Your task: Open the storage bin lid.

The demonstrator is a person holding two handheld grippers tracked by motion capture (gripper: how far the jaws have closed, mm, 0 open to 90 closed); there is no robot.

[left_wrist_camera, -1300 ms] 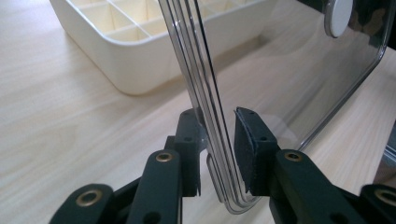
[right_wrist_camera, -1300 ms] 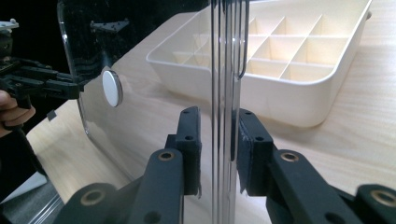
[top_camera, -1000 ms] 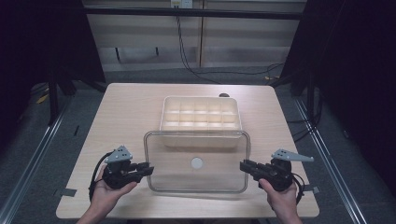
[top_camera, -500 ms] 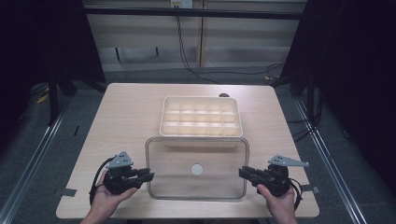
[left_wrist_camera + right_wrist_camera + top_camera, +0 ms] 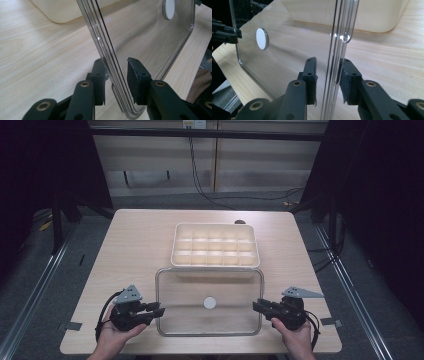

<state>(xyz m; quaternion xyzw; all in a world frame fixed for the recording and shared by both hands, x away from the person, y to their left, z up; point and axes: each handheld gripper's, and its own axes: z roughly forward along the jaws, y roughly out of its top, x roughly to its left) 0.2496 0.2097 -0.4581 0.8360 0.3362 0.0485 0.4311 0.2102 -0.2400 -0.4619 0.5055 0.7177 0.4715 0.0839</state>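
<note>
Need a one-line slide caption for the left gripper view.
Clear lid edge between the left gripper's parted jaws, over a wooden table.

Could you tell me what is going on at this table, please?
A person holds a gripper in each hand and is handling a clear lid that lies on the table, just in front of a cream divided box. The left gripper is at the lid's left edge and the right gripper at its right edge. Both grippers' jaws have just been opening: the rim sits between them, but there are gaps beside the pads, so the lid looks released rather than clamped.
</note>
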